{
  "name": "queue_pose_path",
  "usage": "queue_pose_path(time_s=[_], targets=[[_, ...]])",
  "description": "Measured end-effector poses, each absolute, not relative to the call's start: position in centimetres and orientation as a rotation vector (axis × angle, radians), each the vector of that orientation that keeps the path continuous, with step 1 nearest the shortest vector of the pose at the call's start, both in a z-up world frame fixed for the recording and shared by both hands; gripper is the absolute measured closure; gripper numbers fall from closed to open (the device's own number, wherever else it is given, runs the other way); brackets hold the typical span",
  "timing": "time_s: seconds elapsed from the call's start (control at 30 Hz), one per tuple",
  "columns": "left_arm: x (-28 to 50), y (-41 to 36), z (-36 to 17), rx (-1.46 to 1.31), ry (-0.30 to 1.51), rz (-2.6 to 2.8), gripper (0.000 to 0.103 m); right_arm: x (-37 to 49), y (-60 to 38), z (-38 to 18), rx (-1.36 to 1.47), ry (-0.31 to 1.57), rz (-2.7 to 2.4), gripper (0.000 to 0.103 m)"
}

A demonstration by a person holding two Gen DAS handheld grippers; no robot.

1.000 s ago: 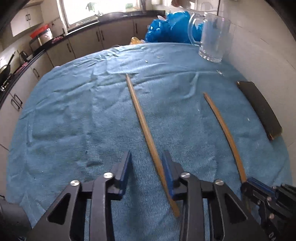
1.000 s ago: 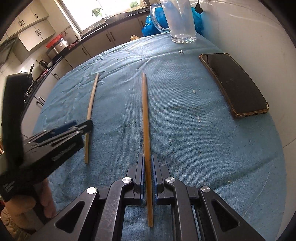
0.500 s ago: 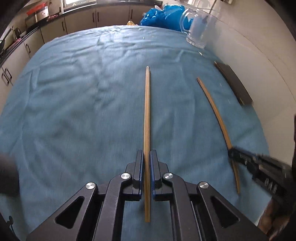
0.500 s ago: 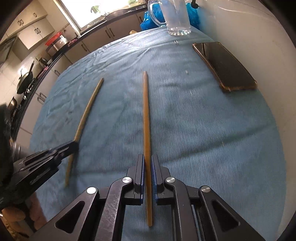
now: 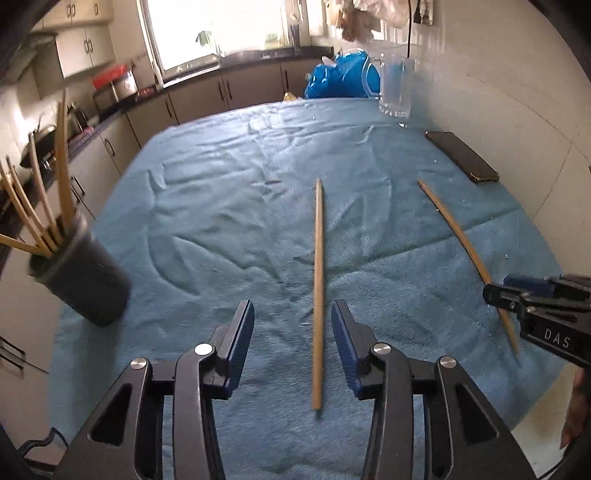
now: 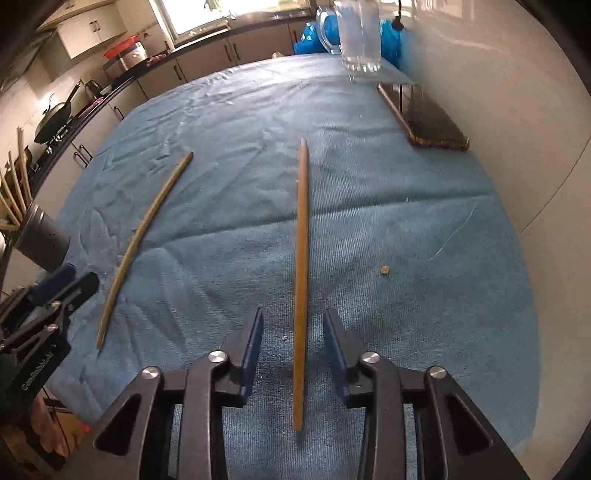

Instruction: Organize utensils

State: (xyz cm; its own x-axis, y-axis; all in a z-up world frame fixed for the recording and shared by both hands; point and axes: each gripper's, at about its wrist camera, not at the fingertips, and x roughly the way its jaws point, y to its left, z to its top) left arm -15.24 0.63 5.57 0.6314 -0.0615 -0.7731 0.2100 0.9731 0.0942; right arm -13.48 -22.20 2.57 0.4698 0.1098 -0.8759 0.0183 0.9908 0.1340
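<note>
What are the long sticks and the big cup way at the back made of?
The chopstick and its mate look like plain wood or bamboo: tan, matte, grainy. The mug looks like clear glass; you can see through it.

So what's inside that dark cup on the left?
The dark cup holds several wooden sticks poking out of the top and fanning apart. Its wall hides their lower ends, so anything else inside cannot be seen.
</note>
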Motion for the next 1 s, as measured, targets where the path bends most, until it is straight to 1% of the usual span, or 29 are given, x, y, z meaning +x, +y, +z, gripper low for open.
queue_pose_path(time_s=[0.33,0.8,1.0], targets=[[-14.6,0.9,5.7,0.207,0.862,-0.124,0.056,-13.0,-22.1,3.1,0.126,1.069,0.031,0.065],[-12.4,0.5,5.4,0.208,0.881,-0.117,0.055,-10.0,-23.0,2.6,0.141,1.076,0.035,0.063],[-9.9,1.6,6.7,0.091,0.911,-0.149,0.054,-8.7,-24.0,2.7,0.164,1.068,0.047,0.063]])
